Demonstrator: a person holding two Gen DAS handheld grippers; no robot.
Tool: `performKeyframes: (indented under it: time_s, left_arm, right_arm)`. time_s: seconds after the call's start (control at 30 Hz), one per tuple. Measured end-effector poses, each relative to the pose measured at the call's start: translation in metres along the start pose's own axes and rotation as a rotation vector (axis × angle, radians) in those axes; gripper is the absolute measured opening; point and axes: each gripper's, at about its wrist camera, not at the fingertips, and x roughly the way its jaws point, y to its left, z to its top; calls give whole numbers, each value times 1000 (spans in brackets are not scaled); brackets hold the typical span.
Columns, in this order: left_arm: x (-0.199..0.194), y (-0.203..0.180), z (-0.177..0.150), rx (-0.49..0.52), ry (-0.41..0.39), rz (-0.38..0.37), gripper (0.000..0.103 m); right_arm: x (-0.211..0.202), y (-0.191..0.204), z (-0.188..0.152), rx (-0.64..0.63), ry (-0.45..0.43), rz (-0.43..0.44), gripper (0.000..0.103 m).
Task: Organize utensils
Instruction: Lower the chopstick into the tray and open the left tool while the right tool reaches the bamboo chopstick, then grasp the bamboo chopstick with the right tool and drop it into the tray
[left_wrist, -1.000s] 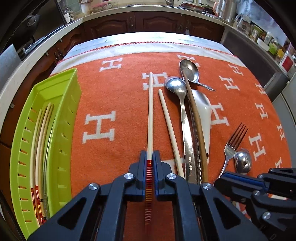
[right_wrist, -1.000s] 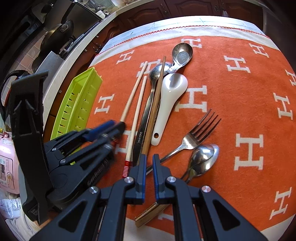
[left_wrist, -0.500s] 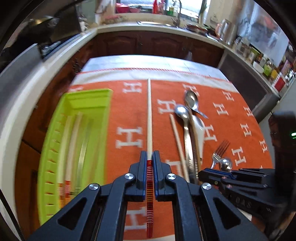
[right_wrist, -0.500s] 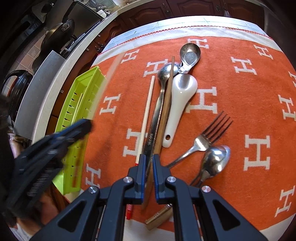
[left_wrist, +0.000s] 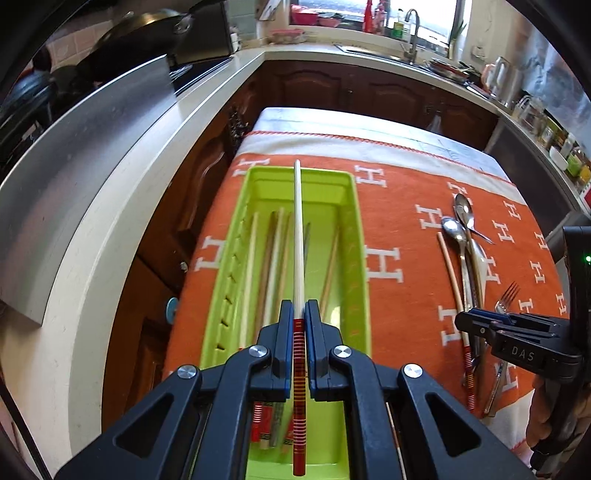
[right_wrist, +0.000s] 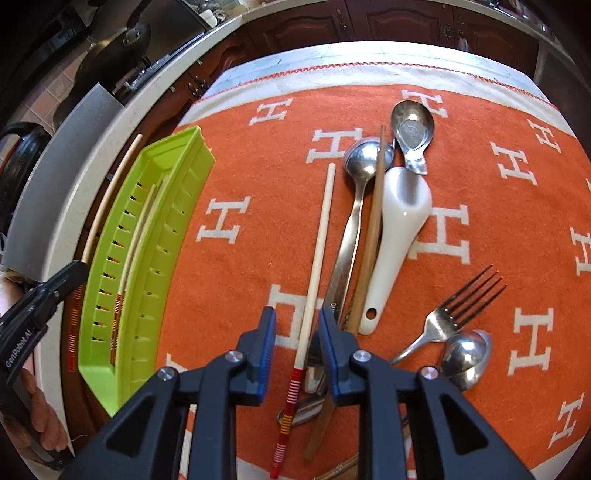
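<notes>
Your left gripper (left_wrist: 299, 317) was tipped steeply downward, its fingers (left_wrist: 285, 332) clamped tight on a pale chopstick (left_wrist: 297, 236) right where the red-and-gold banded end began. You held that stick in the air over the green tray (left_wrist: 360, 258), running lengthwise along it, tip reaching the tray's far wall. Inside the tray lay several more chopsticks (left_wrist: 273, 258), side by side. The tray sat on the orange blanket (left_wrist: 402, 206) with white H marks at the left edge of the bench, beside the kitchen counter (left_wrist: 122, 206). Over on the right, your right gripper (right_wrist: 296, 325) also pointed steeply down, poised above the heap of cutlery. Its fingers (right_wrist: 266, 332) had just been parting, and they stood a little way apart on either side of a second pale chopstick (right_wrist: 318, 251) lying on the blanket; the pads did not press on it. Just right of that stick lay a long metal spoon (right_wrist: 356, 206), a brown chopstick (right_wrist: 373, 221) and a white ceramic spoon (right_wrist: 397, 221), bunched together and overlapping. A shorter metal spoon (right_wrist: 412, 125) sat at the far end of them. A fork (right_wrist: 458, 310) and another metal spoon (right_wrist: 465, 354) lay nearer, to the right.
</notes>
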Motion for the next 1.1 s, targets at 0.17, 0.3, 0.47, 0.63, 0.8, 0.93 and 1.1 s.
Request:
performKeyframes:
  time_s: [0.17, 0.3, 0.47, 0.63, 0.8, 0.93, 1.1]
  left_arm:
    - [2, 8, -3, -5, 7, 5, 10]
    - [1, 19, -1, -58, 3, 4, 20]
    - [-4, 31, 2, -97, -12, 26, 23]
    - [-7, 33, 4, -112, -25, 50, 35]
    - [-12, 28, 6, -95, -38, 63, 37]
    - [-18, 25, 9, -90, -61, 81, 49]
    - [-25, 28, 13, -108, -71, 92, 49]
  right_arm:
    - [5, 14, 0, -57, -4, -40, 24]
    - [15, 22, 0, -96, 11, -79, 24]
    - [18, 33, -2, -163, 3, -166, 17]
    - [19, 35, -2, -160, -9, -207, 9]
    - [15, 26, 1, -91, 18, -140, 6]
    - [5, 24, 3, -42, 38, -62, 6]
    - [-18, 33, 7, -17, 28, 35, 6]
